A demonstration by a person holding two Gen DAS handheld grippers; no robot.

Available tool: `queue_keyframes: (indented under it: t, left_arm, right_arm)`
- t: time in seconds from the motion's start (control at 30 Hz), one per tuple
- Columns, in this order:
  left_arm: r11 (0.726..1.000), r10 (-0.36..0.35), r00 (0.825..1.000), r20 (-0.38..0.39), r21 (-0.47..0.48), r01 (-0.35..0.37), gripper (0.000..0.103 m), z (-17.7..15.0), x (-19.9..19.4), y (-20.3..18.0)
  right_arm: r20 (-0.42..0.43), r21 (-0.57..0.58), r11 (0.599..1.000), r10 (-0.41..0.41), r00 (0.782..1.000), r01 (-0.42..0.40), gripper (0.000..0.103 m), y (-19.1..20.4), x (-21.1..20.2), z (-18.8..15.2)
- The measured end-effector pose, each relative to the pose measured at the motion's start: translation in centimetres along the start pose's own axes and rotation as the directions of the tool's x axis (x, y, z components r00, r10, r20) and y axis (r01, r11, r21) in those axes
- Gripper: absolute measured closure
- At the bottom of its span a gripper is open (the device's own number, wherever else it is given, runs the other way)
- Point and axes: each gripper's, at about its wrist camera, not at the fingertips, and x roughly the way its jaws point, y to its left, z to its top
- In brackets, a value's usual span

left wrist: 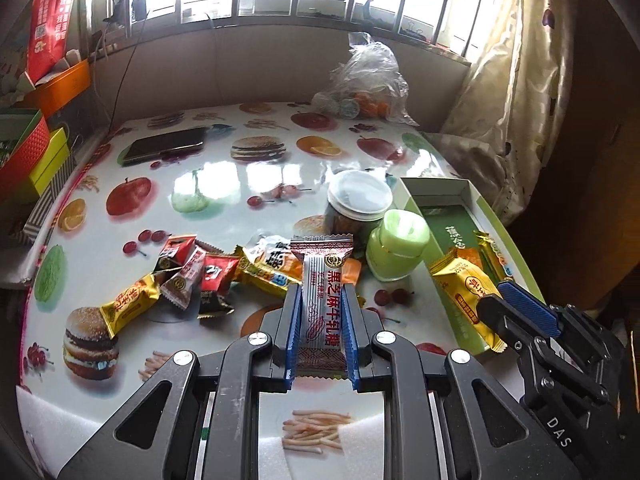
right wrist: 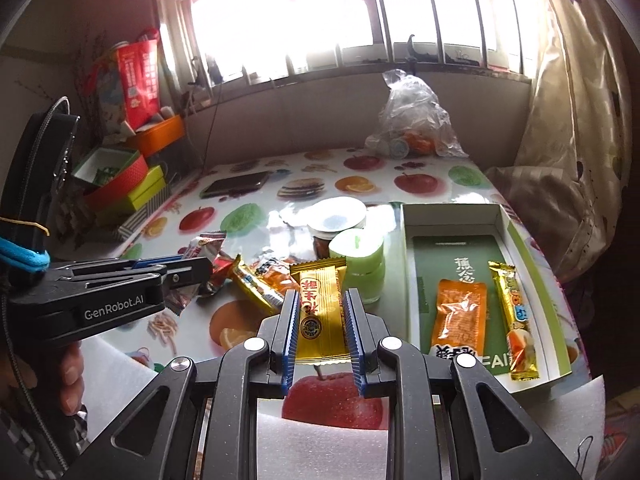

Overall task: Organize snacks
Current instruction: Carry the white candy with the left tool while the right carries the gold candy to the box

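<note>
My left gripper [left wrist: 320, 292] is shut on a silver and red nougat packet [left wrist: 320, 304], held above the table. My right gripper [right wrist: 320, 296] is shut on a gold snack packet [right wrist: 320, 312]; it also shows in the left wrist view [left wrist: 468, 292] near the green box. The open green box [right wrist: 520, 240] lies on the right and holds an orange packet [right wrist: 460, 320] and a gold packet [right wrist: 516, 320]. A pile of loose snack packets [left wrist: 192, 276] lies on the table left of centre.
A light green jar [left wrist: 396, 248] and a clear jar with a white lid [left wrist: 356, 200] stand beside the box. A phone [left wrist: 164, 146] and a plastic bag [left wrist: 368, 80] lie further back. Coloured boxes [left wrist: 36, 152] are stacked at the left edge.
</note>
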Motion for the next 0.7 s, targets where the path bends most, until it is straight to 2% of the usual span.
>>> queue_keyframes:
  t: [0.37,0.7]
  left_arm:
    - [0.991,-0.121,0.993,0.020,0.067,0.119,0.083,1.8,0.3,-4.7]
    - [0.977,-0.180,0.984,-0.012,0.116,0.180,0.083,2.9,1.7,-9.0]
  right_arm:
    - [0.037,0.071,0.992,-0.105,0.994,0.102,0.082,-4.5,-2.0,0.5]
    - [0.042,0.123,0.979,-0.168,0.985,0.162,0.082,-8.2,-3.0,0.4]
